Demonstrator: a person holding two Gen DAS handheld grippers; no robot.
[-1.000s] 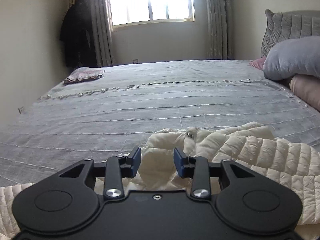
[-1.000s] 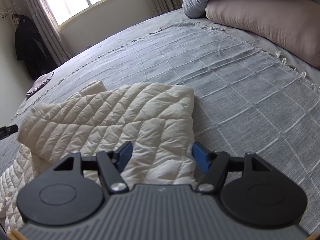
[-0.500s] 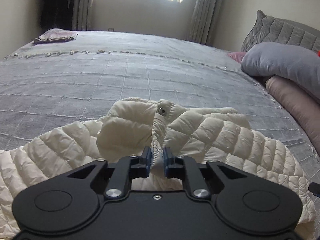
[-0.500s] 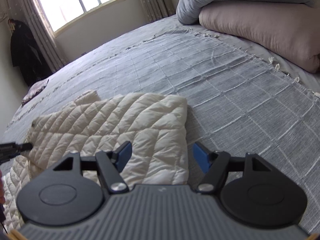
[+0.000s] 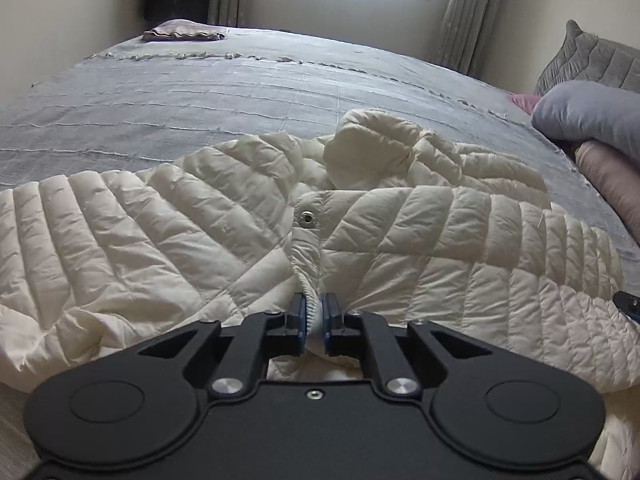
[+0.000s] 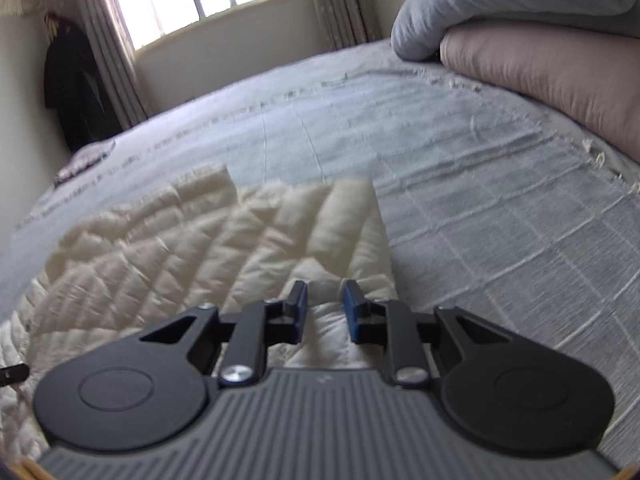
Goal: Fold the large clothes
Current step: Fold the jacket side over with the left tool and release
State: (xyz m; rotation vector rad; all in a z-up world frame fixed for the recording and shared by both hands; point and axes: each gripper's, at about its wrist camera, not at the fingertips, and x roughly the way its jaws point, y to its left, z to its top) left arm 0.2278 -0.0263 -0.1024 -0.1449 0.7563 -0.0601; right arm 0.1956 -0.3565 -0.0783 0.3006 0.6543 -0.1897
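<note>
Cream quilted jacket [image 5: 224,240] lay crumpled on bed [image 5: 200,92], barely folded; left gripper [image 5: 314,316] jaws pinched its front edge, right gripper [image 6: 325,312] jaws narrow, apparently unclamped.

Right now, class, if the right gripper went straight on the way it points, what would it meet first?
The right gripper would first meet the cream quilted puffer jacket, whose fabric already lies between and just ahead of its partly open jaws. Past the jacket comes the grey checked bedspread. The picture is blurred, so depth is uncertain.

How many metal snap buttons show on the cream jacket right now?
1. A single snap sits on the jacket placket, just beyond the left gripper pinching that edge. Others may be hidden in folds.
</note>
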